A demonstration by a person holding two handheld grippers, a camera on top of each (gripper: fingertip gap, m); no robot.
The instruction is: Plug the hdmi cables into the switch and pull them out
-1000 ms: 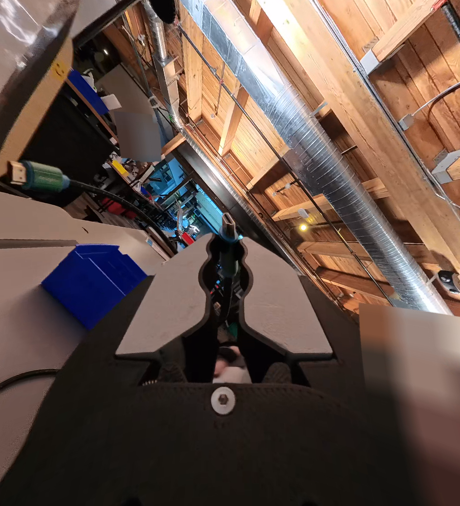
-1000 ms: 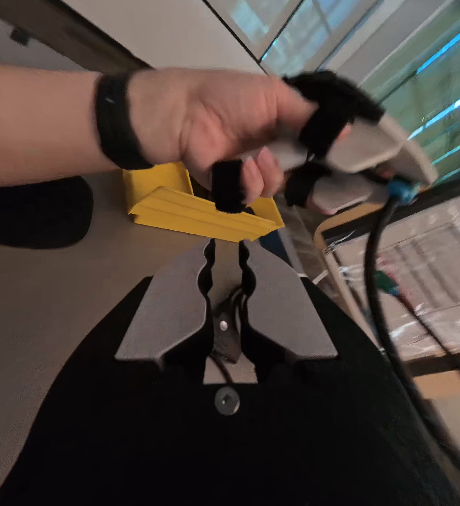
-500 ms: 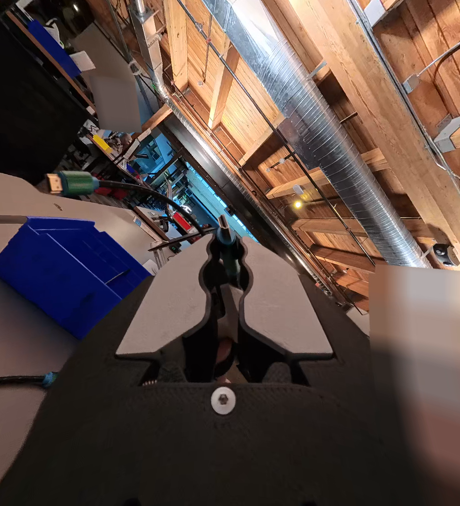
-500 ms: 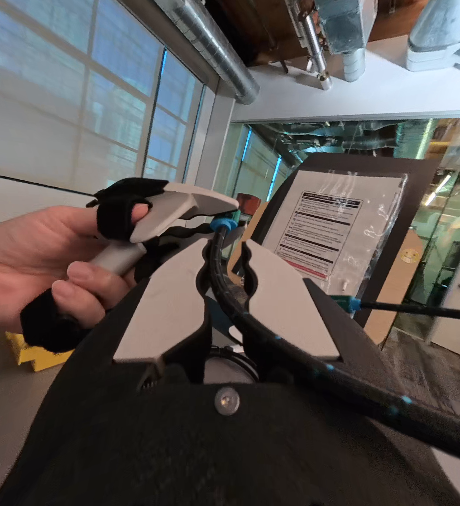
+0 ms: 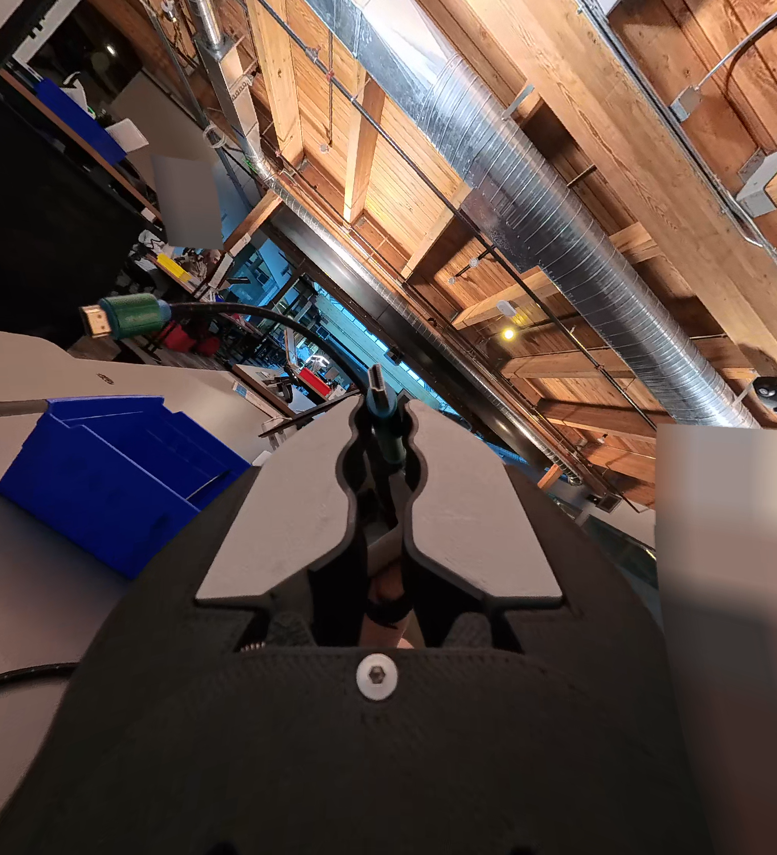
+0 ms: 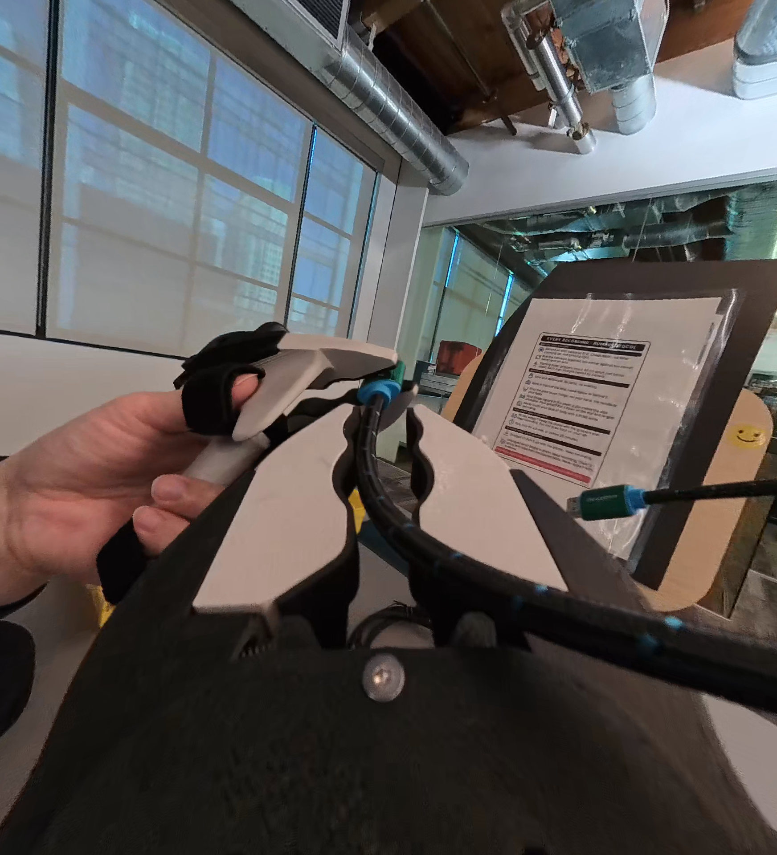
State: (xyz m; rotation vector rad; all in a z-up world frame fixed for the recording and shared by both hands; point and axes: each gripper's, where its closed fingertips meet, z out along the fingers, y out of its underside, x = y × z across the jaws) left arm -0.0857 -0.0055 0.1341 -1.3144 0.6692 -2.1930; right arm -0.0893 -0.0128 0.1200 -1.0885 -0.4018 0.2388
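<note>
Wood ceiling behind; left hand-held gripper (image 5: 383, 418) pinching HDMI plug (image 5: 381, 399); right hand-held gripper (image 6: 379, 432) spread around cable (image 6: 405, 523).

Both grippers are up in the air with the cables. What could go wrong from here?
The left gripper pinches its plug tilted, near the fingertips; it may twist or slip at insertion.
Its cable runs between the right gripper's open fingers; moving apart could snag it.
The switch is in neither view.
</note>
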